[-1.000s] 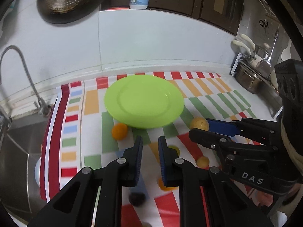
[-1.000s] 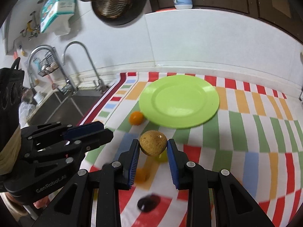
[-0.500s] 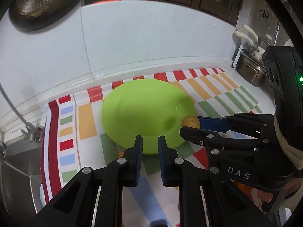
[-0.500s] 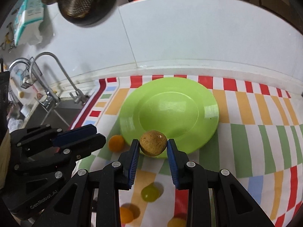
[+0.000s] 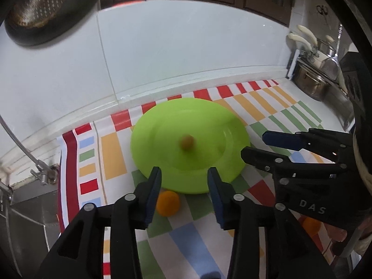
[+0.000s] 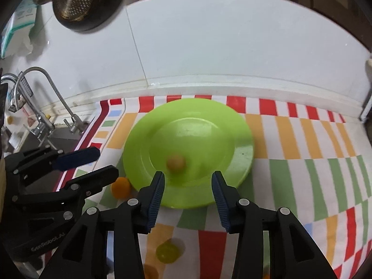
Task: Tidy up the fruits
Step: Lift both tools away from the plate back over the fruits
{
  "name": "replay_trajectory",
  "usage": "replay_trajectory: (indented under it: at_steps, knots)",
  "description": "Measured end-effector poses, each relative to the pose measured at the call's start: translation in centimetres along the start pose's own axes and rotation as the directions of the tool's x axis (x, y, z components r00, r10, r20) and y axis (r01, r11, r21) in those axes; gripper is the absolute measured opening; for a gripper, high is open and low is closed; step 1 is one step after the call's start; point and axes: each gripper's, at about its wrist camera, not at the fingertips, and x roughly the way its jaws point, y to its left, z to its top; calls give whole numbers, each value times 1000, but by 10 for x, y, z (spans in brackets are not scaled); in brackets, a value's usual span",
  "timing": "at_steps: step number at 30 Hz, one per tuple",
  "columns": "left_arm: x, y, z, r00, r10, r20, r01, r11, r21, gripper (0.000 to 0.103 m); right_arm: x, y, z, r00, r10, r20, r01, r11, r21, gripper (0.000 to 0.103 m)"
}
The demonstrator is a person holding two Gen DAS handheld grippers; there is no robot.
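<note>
Brown fruit (image 6: 176, 162) now released onto green plate (image 6: 241, 153); "DAS" on right gripper (image 6: 187, 184).

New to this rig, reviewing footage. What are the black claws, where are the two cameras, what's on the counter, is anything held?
No robot arm here: a person holds a two-finger gripper in each hand. Each picture comes from a fisheye camera on one gripper, looking along its fingers.

In the left wrist view, the left gripper fills the foreground and the right one shows at the side. In the right wrist view, the right gripper is in front.

On the striped cloth lies a green plate with a small brownish fruit on it, blurred. An orange fruit lies off the plate's near-left edge, and a yellow-green fruit nearer the camera. A sink tap stands at the left.

Nothing is held: both grippers' jaws are opening with nothing between them.
</note>
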Motion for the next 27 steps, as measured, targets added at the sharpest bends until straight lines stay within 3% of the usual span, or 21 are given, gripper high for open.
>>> replay_trajectory:
  at_steps: [3, 5, 12, 14, 18, 27]
  knots:
    - [-17, -10, -8, 1000, 19, 23, -19, 1000, 2, 53, -20, 1, -8, 1000, 1, 25, -1, 1000, 4, 45]
    - [-30, -16, -14, 999, 22, 41, -22, 1000, -6, 57, -35, 1, -15, 999, 6, 40, -6, 1000, 4, 52]
    - [-82, -39, -42, 989, 98, 109, -89, 993, -83, 78, -88, 4, -42, 994, 33, 101, -29, 999, -37, 54]
    - [-94, -46, -53, 985, 126, 120, -113, 988, -108, 79, -100, 3, -52, 993, 34, 112, -28, 998, -48, 60]
    - [-114, -61, -77, 976, 169, 138, -144, 974, -175, 79, -120, -1, -75, 991, 26, 129, -18, 998, -62, 61]
    - [-143, -90, -130, 918, 361, 166, -310, 911, -271, 82, -149, -17, -125, 983, -2, 185, 12, 999, -49, 61]
